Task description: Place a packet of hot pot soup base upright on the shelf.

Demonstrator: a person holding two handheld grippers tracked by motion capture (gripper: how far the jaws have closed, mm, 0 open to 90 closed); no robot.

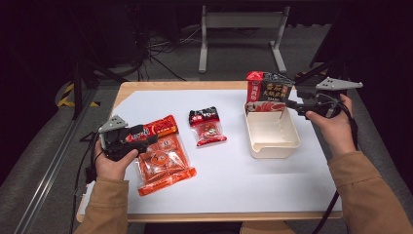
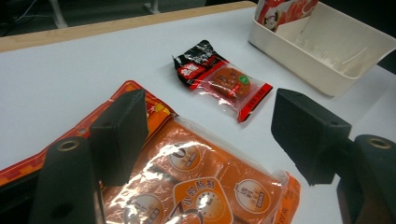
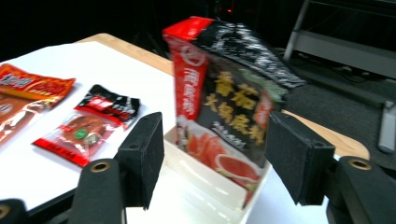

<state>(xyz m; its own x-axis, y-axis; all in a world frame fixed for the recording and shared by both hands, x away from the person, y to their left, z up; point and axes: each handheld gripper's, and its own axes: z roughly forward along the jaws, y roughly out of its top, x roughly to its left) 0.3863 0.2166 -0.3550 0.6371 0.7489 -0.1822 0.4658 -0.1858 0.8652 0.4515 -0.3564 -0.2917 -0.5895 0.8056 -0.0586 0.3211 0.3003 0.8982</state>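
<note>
The red-and-black soup-base pouch [image 1: 267, 92] standing in the cream plastic bin [image 1: 272, 141] looks light, crinkly and slippery; pinch its top seal. The right gripper [image 1: 292, 104] gapes empty; the left gripper [image 2: 205, 135] gapes over the big orange snack bag [image 2: 196, 186].

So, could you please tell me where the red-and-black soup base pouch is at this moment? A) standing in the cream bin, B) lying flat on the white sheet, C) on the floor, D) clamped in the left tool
A: the soup base pouch stands upright at the far end of the cream bin, with the right tool open beside it.
</note>
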